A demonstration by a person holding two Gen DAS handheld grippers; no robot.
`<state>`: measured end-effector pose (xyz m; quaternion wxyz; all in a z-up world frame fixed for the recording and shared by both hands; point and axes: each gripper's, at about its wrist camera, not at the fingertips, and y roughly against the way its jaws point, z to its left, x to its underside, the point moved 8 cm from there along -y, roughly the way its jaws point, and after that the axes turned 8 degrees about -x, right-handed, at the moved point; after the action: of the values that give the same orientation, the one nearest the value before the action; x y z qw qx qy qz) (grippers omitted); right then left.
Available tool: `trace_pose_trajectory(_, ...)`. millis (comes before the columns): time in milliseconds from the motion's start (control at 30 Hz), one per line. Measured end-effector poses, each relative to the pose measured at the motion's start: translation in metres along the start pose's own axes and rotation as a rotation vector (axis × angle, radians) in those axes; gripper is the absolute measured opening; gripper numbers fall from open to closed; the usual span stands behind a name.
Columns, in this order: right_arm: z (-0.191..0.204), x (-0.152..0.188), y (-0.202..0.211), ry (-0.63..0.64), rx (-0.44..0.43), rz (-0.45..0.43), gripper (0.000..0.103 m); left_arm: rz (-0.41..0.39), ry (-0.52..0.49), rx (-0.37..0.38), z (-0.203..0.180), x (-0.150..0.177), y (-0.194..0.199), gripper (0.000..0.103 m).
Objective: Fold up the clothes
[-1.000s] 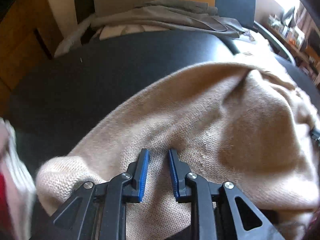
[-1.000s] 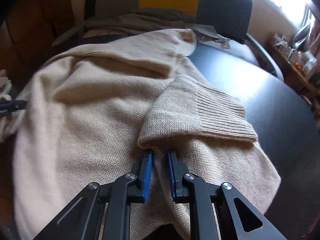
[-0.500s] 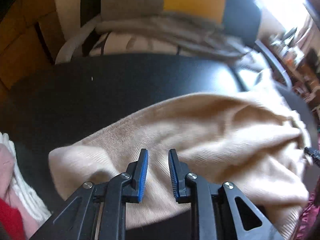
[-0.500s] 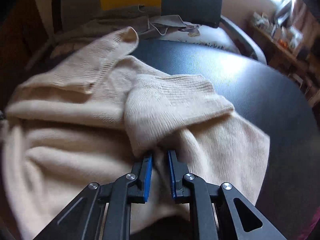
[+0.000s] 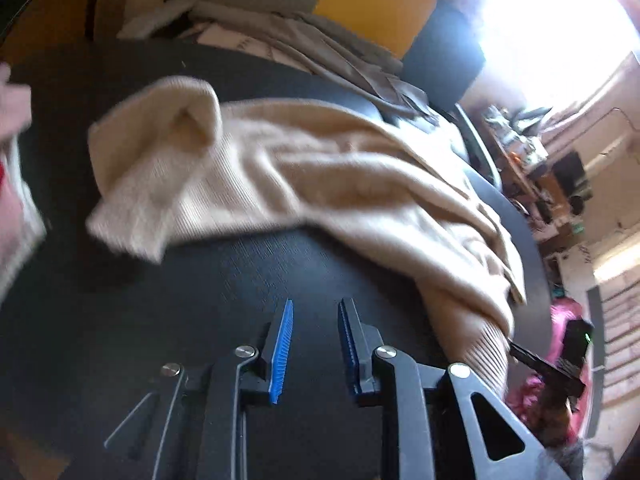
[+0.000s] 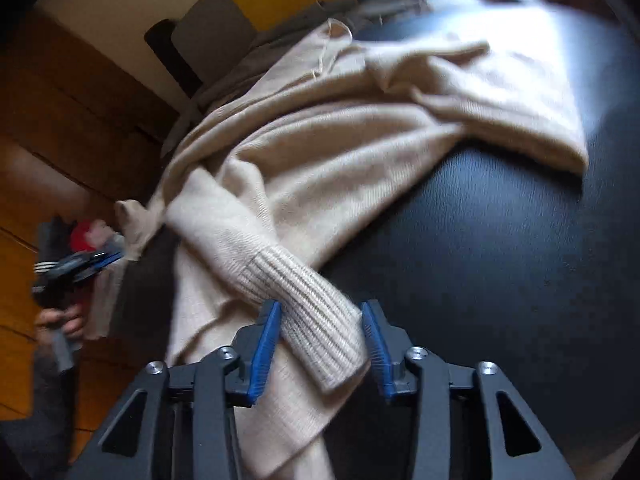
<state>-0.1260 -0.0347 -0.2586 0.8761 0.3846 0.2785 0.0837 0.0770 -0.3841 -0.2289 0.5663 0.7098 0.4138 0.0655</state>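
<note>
A beige knit sweater [image 5: 320, 168] lies rumpled across the black round table [image 5: 160, 320]. My left gripper [image 5: 314, 344] hovers open over bare table in front of the sweater, with nothing between its blue pads. In the right wrist view, my right gripper [image 6: 322, 340] is shut on the ribbed sleeve cuff [image 6: 316, 312], which fills the gap between the pads. The sleeve runs back from there to the sweater body [image 6: 320, 140]. The left wrist view shows the right gripper [image 5: 516, 350] at the far right with the cuff [image 5: 484, 344] reaching it. A hand [image 6: 60, 320] holds the left gripper [image 6: 108, 258] at the left.
Pink, white and red clothes [image 5: 16, 184] are piled at the table's left edge. Grey garments [image 5: 320, 40] drape over a chair behind the table. A cluttered shelf [image 5: 532, 152] stands at the right. A wooden floor [image 6: 60, 140] lies beyond the table edge.
My left gripper came off the sweater and now sits over bare table, rolled. The right gripper's jaws stand wider, with the ribbed cuff between them, and the sweater has been dragged and bunched.
</note>
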Motion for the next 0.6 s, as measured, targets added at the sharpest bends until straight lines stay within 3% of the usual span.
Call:
trace_pose_trajectory(33, 0.010, 0.002, -0.004, 0.013, -0.003, 0.004, 0.006, 0.010, -0.001, 0.025, -0.005, 0.011, 0.000, 0.023)
trace_pose_trajectory(167, 0.063, 0.008, -0.011, 0.100, -0.060, -0.003, 0.006, 0.063, 0.009, 0.134, -0.018, 0.037, -0.002, 0.025)
trace_pose_trajectory(333, 0.167, 0.039, -0.008, 0.228, -0.266, -0.015, 0.006, 0.125, 0.053, 0.258, -0.035, 0.058, -0.007, 0.029)
trace_pose_trajectory(467, 0.241, 0.083, -0.037, 0.324, -0.405, 0.098, 0.006, 0.125, 0.116, 0.363, -0.043, 0.056, 0.001, 0.037)
trace_pose_trajectory(600, 0.283, 0.121, -0.074, 0.403, -0.451, 0.246, 0.009, 0.081, 0.119, 0.313, -0.033, 0.047, 0.004, 0.042)
